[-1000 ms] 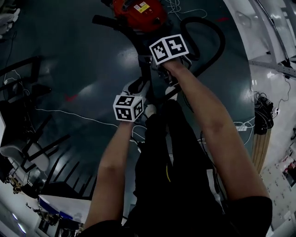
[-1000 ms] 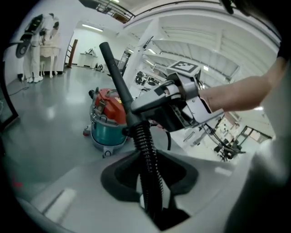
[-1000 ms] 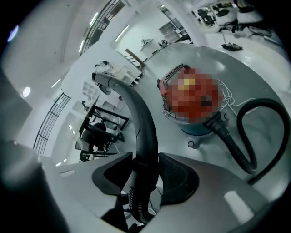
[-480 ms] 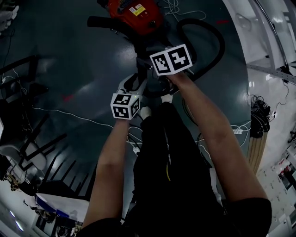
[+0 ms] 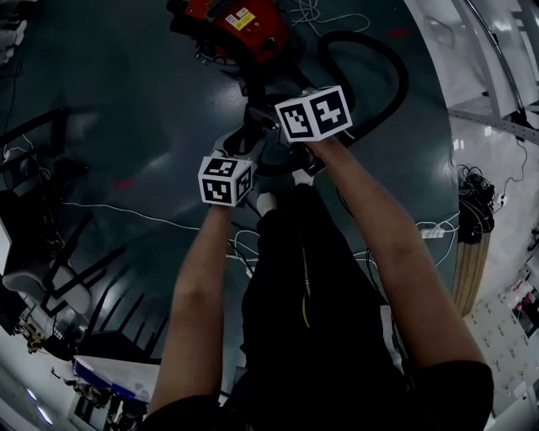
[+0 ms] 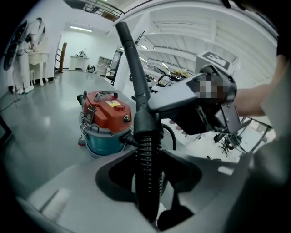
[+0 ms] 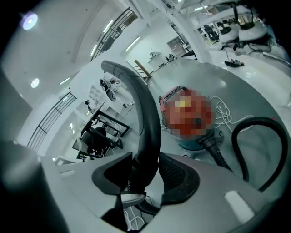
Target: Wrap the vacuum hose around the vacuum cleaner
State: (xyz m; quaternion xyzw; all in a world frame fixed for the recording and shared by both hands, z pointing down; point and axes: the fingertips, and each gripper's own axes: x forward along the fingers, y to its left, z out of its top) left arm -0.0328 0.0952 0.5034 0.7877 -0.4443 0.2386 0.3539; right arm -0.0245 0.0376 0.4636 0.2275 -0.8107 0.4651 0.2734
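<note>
The red-topped vacuum cleaner [image 5: 240, 25] stands on the dark floor ahead, and its black hose [image 5: 396, 76] loops out to the right and back to my hands. My right gripper [image 5: 271, 108] is shut on the hose's rigid curved tube [image 7: 148, 118], which rises between its pads. Just below it, my left gripper [image 5: 246, 145] has the ribbed hose [image 6: 146, 168] between its jaws. These jaws have just been opening and the pads stand slightly off the hose. The left gripper view shows the vacuum cleaner [image 6: 105, 123] beyond and the right gripper's body [image 6: 200, 109] on the tube.
Black chair frames [image 5: 42, 168] stand at the left. A thin white cable [image 5: 126, 215] crosses the floor, and more cords [image 7: 225, 111] lie beside the vacuum. A bundle of cables [image 5: 476, 210] sits at the right by the wall. My legs are directly below the grippers.
Both grippers have shifted up the picture toward the vacuum cleaner, carrying the hose end along. The left one has moved further than the right.
</note>
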